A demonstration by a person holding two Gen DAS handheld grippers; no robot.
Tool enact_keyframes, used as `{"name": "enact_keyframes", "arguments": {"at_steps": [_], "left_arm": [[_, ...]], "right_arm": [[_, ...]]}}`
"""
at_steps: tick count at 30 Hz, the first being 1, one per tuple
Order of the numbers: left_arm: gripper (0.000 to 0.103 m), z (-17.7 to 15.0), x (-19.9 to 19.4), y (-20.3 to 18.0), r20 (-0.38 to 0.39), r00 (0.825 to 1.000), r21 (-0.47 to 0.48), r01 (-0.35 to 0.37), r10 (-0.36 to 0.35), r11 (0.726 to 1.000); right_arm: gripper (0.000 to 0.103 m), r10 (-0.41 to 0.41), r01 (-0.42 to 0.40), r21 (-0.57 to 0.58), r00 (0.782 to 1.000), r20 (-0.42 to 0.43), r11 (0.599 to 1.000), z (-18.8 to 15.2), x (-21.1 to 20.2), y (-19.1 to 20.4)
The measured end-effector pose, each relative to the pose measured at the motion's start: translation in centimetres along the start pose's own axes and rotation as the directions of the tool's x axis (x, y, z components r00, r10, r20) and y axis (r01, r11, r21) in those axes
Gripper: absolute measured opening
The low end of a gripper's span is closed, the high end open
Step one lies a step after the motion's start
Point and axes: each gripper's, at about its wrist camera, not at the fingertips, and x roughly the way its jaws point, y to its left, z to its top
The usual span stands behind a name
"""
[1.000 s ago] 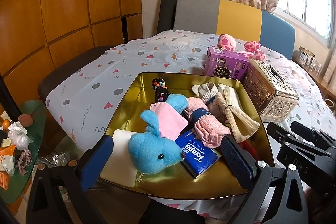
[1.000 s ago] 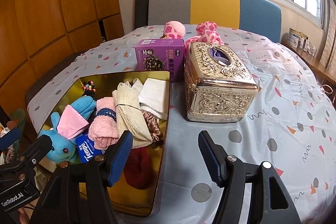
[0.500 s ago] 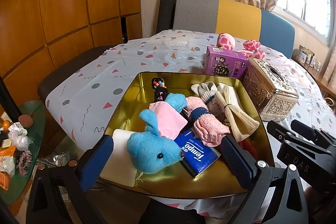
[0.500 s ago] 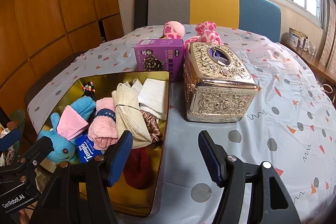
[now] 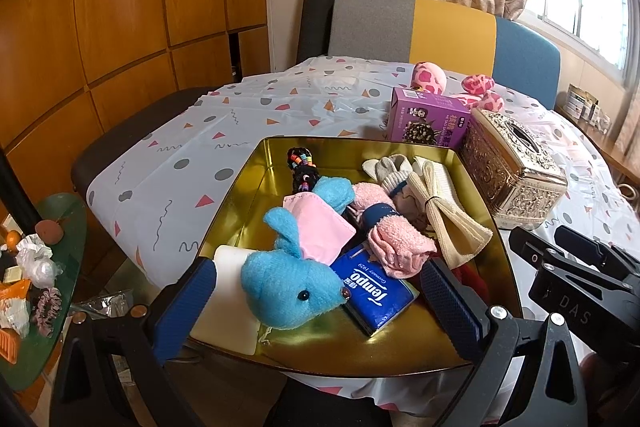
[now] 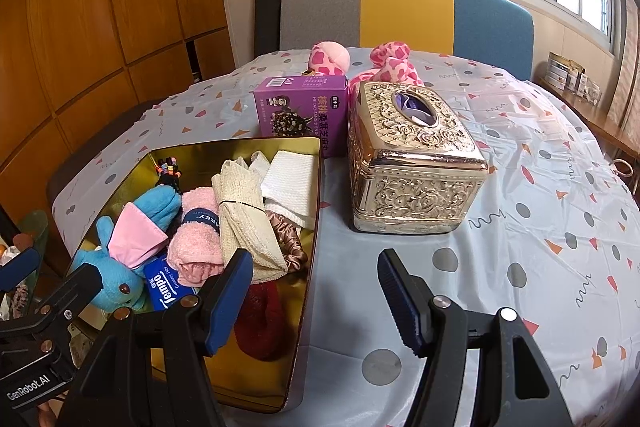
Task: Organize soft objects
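A gold tray [image 5: 248, 183] [image 6: 316, 187] at the table's near edge holds a blue plush rabbit [image 5: 288, 287] [image 6: 116, 279], a pink cloth [image 5: 320, 227], a rolled pink towel [image 5: 392, 239] [image 6: 196, 239], a blue tissue pack [image 5: 372, 287], a beige tied cloth [image 5: 448, 215] [image 6: 244, 211], a white cloth [image 6: 288, 179], gloves [image 5: 392, 171], a beaded black item [image 5: 302, 167] and a dark red piece [image 6: 260, 323]. My left gripper [image 5: 320, 303] stands open over the tray's near edge, the rabbit between its fingers and clear of the pads. My right gripper [image 6: 316, 295] hangs open over the tray's right rim, holding nothing.
An ornate silver tissue box [image 6: 412, 163] [image 5: 516, 171] stands right of the tray, with a purple carton [image 6: 300, 111] [image 5: 428, 119] behind it. A pink spotted plush [image 6: 384, 63] lies further back. A chair [image 6: 404, 15] stands beyond the table. A green side table [image 5: 44, 267] with clutter is at left.
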Motion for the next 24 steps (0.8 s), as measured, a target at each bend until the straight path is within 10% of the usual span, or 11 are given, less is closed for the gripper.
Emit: {"name": "enact_keyframes", "arguments": {"at_steps": [24], "left_arm": [[0.103, -0.14, 0.36, -0.20, -0.019, 1.000, 0.013, 0.001, -0.001, 1.000]], "right_arm": [[0.066, -0.007, 0.007, 0.012, 1.000, 0.000, 1.000, -0.03, -0.14, -0.20]]}}
